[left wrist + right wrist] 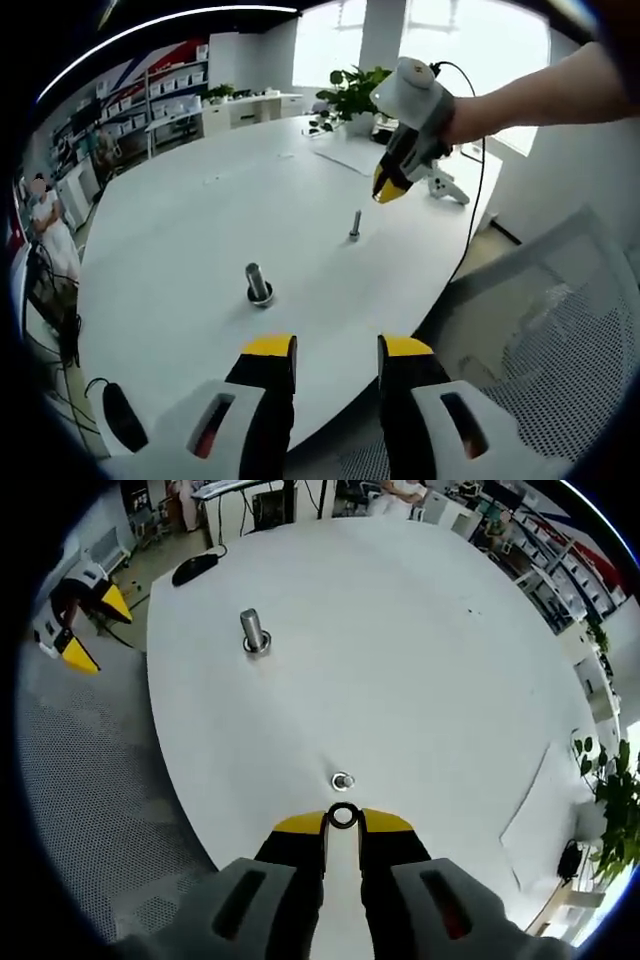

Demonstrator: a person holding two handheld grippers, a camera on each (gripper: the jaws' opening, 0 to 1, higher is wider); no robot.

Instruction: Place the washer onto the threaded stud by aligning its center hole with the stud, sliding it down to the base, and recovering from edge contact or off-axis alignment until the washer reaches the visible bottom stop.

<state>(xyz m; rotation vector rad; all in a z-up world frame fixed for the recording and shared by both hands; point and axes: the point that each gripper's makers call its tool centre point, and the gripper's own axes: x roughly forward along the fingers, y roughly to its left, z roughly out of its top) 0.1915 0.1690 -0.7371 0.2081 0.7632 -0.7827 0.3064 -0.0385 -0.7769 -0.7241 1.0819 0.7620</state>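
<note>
Over the round white table (420, 660) my right gripper (343, 823) is shut on a small dark washer (343, 805), pinched at its edge between the yellow tips. The thin threaded stud (343, 781) stands upright just beyond the washer, seen almost end-on. In the left gripper view that stud (355, 224) rises from the table, with the right gripper (388, 188) hanging above and a little right of it, apart from it. My left gripper (337, 348) is open with nothing between its jaws, off the table's near edge.
A thicker metal post on a round base (258, 284) (253, 630) stands left of the stud. A black mouse (195, 568) lies near the table edge. A mesh chair (560, 350), a potted plant (350, 92) and a sheet of paper (345, 155) surround the area.
</note>
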